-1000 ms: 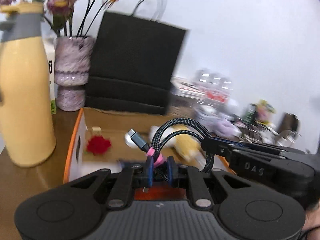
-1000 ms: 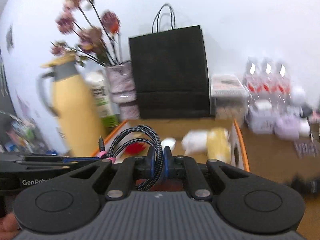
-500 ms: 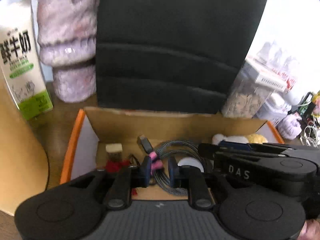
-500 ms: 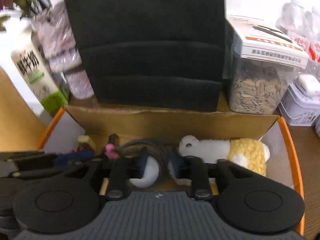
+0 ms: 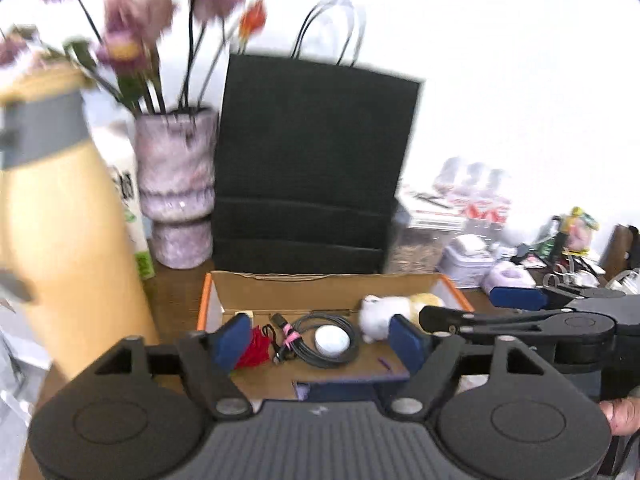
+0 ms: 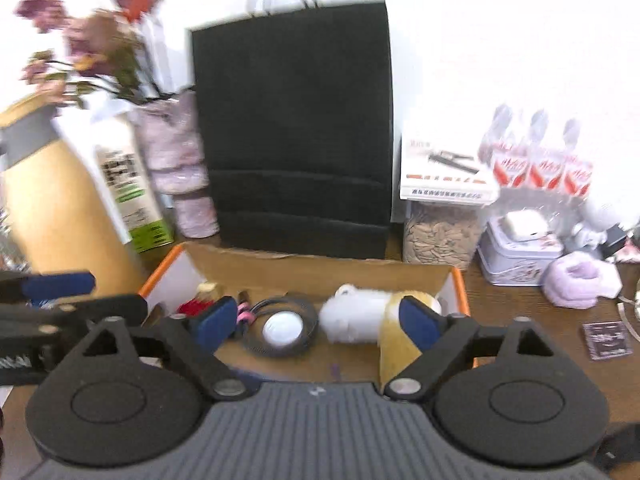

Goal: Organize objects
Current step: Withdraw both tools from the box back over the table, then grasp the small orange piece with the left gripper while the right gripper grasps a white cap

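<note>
Cardboard box (image 5: 320,285), orange-edged, open-topped, on the brown worktop (image 6: 520,304) in front of a black paper bag (image 5: 316,160). Contents, left to right: a red item (image 5: 256,350); a coiled grey cable (image 5: 320,340) with a pink tie, lying flat on the box floor; a white round object (image 5: 332,338) inside the coil; a white and yellow plush toy (image 6: 364,314) at the right end.

Left hand-held gripper (image 5: 320,340): jaws opening, spread wide, nothing pinched, cable lying below and apart from the blue pads.

Right hand-held gripper (image 6: 316,322): jaws opening, spread wide, nothing gripped.

Behind: yellow flask (image 5: 60,220), flower vase (image 5: 176,188).
</note>
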Action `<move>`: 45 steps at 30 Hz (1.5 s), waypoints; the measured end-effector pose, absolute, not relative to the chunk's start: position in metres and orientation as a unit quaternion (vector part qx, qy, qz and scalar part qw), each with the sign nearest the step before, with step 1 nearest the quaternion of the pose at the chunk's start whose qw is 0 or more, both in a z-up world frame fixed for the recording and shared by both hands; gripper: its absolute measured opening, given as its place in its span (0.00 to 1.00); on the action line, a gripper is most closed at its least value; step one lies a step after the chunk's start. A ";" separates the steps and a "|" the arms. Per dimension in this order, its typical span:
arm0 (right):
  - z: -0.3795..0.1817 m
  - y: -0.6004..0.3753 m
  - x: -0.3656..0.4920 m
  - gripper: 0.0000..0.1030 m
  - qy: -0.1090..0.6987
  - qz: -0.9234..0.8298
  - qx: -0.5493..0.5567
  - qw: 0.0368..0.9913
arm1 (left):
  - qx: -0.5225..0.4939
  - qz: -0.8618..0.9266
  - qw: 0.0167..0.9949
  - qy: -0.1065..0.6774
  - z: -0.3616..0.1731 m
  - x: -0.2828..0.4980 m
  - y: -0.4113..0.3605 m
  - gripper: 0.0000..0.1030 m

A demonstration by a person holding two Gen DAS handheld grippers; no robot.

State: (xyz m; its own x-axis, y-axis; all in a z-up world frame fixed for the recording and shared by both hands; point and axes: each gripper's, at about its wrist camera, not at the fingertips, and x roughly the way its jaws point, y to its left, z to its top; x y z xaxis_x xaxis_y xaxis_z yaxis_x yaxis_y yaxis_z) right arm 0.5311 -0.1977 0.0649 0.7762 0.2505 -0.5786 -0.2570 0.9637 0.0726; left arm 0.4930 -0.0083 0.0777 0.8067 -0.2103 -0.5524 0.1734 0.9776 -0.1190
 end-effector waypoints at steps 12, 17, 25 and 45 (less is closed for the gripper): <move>0.040 -0.244 0.246 1.00 0.251 0.163 -0.020 0.954 | -0.014 -0.119 0.962 0.246 0.049 0.219 0.000 0.95; 0.017 -0.266 0.159 1.00 0.265 0.132 0.016 0.955 | -0.016 -0.097 0.960 0.263 0.026 0.136 0.010 0.98; 0.014 -0.261 0.132 1.00 0.283 0.129 0.009 0.951 | -0.032 -0.048 0.949 0.310 0.006 0.130 0.027 0.98; -0.023 -0.221 0.265 1.00 0.280 0.148 -0.019 0.949 | 0.036 -0.054 0.946 0.316 -0.031 0.290 0.042 0.94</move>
State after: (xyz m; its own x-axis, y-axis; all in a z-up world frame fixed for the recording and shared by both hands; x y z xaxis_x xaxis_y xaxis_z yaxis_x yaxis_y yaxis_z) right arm 0.2654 -0.2205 -0.0226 0.8002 0.2693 -0.5358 -0.2904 0.9558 0.0467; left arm 0.2900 0.0418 -0.0307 0.7939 -0.0795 -0.6029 0.1251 0.9916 0.0339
